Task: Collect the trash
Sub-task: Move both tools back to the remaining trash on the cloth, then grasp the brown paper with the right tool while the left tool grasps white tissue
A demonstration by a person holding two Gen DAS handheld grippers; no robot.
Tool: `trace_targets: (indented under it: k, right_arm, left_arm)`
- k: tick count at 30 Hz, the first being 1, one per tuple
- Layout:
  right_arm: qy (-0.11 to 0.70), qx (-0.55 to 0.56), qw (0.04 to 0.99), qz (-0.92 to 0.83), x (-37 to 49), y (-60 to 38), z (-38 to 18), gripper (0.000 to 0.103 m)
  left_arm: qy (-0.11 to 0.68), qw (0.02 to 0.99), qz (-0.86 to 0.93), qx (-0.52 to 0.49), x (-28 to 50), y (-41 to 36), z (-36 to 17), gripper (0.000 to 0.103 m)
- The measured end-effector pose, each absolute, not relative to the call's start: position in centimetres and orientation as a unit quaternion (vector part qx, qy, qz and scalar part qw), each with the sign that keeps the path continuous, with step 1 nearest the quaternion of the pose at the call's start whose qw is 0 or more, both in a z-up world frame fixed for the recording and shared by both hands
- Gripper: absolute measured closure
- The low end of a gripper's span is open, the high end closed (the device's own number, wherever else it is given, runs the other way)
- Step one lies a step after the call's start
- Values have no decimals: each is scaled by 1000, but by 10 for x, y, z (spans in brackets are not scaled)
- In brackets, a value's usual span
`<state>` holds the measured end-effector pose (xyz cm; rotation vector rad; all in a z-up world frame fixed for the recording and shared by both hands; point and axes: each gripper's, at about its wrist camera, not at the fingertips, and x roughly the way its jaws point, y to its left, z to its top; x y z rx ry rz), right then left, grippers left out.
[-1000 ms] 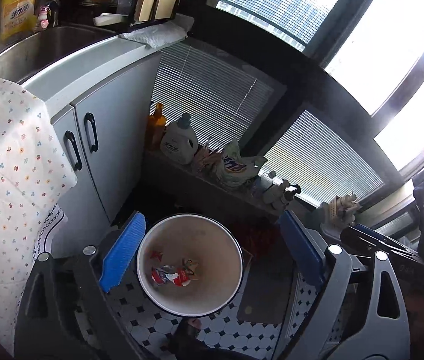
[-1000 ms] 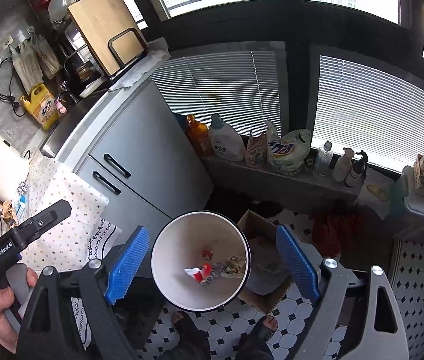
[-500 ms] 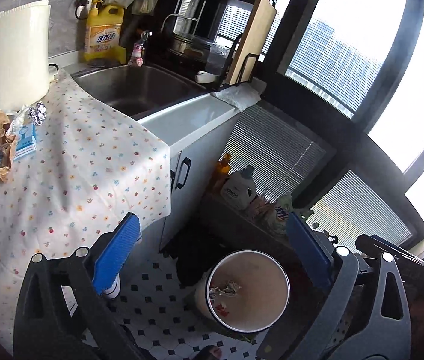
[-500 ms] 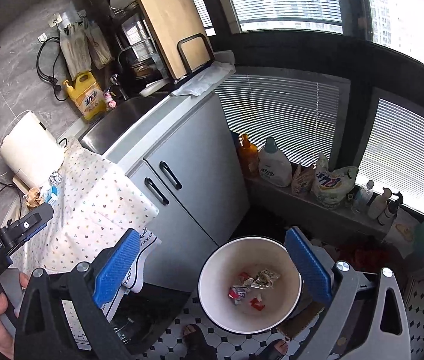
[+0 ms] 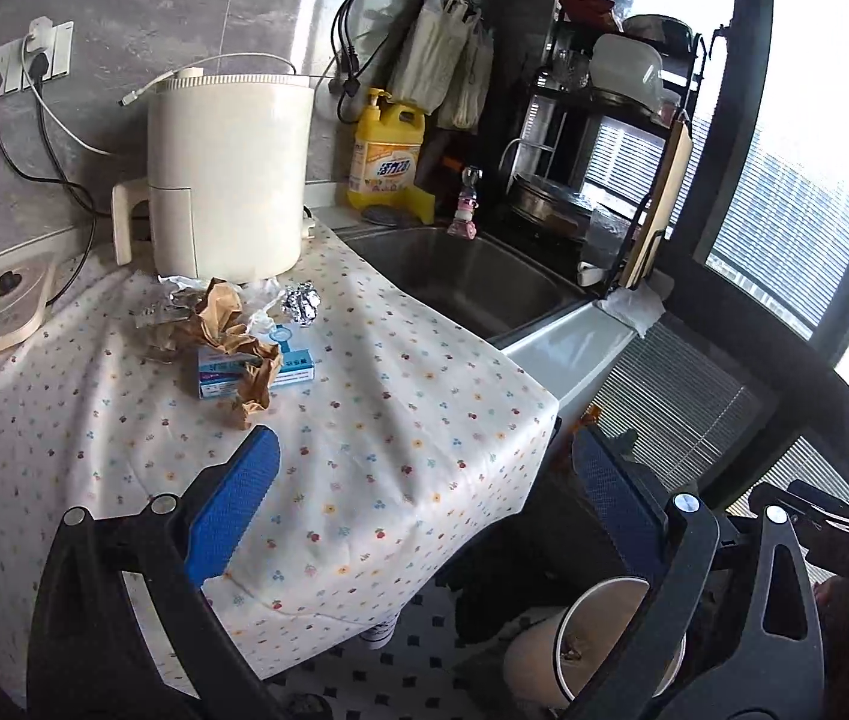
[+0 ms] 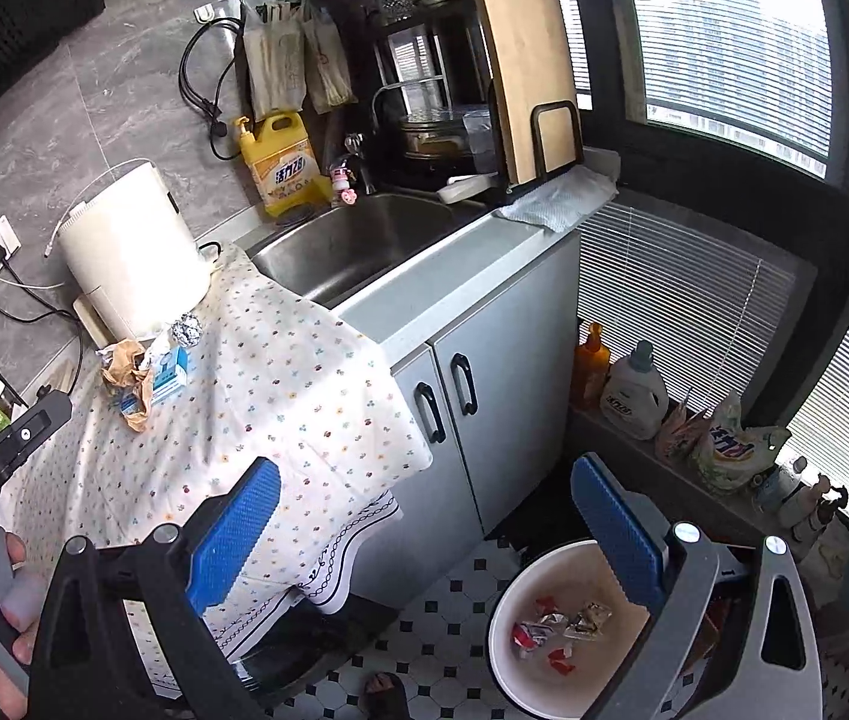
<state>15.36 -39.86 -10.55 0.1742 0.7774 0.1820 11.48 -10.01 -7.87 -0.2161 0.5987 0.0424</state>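
Trash lies on the floral tablecloth (image 5: 364,420): crumpled brown paper (image 5: 226,324), a small blue-and-white box (image 5: 256,369), a foil ball (image 5: 302,303) and clear wrappers. It also shows in the right wrist view, brown paper (image 6: 124,366) and foil ball (image 6: 187,329). A white bin (image 6: 520,600) stands on the tiled floor with several wrappers (image 6: 556,627) inside; its rim shows in the left wrist view (image 5: 580,606). My left gripper (image 5: 424,504) is open and empty, above the cloth's near edge. My right gripper (image 6: 430,534) is open and empty, above the floor beside the bin.
A white appliance (image 5: 226,180), a yellow detergent bottle (image 5: 385,156) and a steel sink (image 5: 472,276) are behind the trash. A dish rack with a cutting board (image 6: 526,72) stands right of the sink. Bottles (image 6: 634,390) line a low ledge below the windows.
Both grippers have lifted and swung left from over the bin towards the counter. The trash on the tablecloth has come into the left view. Both stay open.
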Motion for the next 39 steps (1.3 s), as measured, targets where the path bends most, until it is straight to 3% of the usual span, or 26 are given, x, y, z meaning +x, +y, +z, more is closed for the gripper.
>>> trace_targets:
  k: [19,29,39]
  right_arm:
    - [346,50,914,204,197,-223,-104,8]
    - [382,46,889,247,239,-133,-128,8]
    - [460,65,847,259,283,-78,-170,28]
  left_arm:
    - [274,951,67,-131,102,52,-84,6]
    - [287,948,52,-129,129,124,-93,6]
    - [302,943,32,-135,171,161,-99,7]
